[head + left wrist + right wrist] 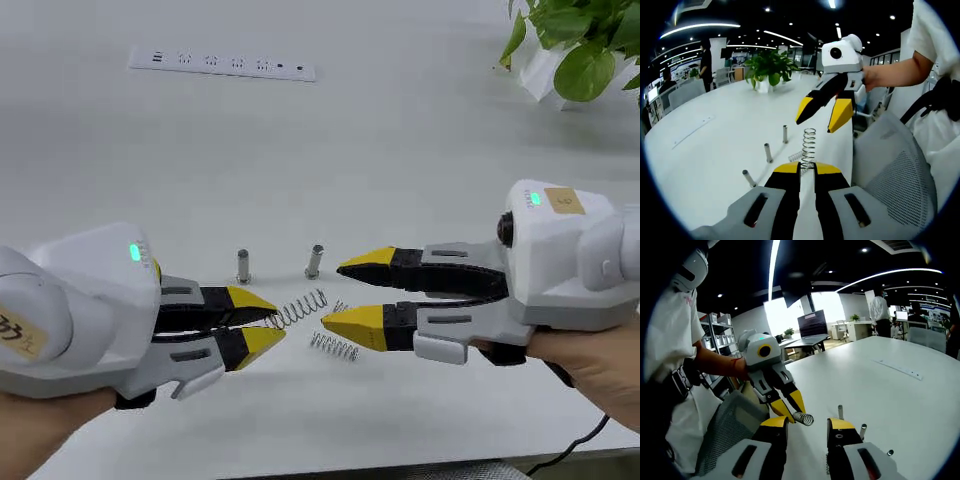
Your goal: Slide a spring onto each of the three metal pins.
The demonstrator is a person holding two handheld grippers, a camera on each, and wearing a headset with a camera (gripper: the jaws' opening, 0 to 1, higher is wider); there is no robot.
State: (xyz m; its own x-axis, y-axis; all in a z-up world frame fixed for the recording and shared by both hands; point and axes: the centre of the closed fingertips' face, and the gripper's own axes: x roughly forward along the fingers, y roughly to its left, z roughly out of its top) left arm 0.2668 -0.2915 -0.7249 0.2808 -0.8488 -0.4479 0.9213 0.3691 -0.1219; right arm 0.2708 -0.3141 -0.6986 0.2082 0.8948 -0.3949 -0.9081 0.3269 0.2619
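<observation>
My left gripper (278, 320) is shut on one end of a spring (302, 308), which sticks out toward the right gripper (338, 295). That gripper is open, its yellow tips just past the spring's free end. In the left gripper view the held spring (809, 144) rises from my left gripper (807, 168), with the open right gripper (816, 125) above it. A second spring (333, 347) lies on the table under the tips. Two upright metal pins (243, 266) (314, 261) stand just behind. Three pins (785, 134) (768, 152) (748, 178) form a row in the left gripper view.
A white power strip (222, 63) lies far back on the white table (400, 140). A potted plant (575, 45) stands at the back right corner. The table's front edge runs just below both hands. A grey mesh chair (895, 160) stands beside the table.
</observation>
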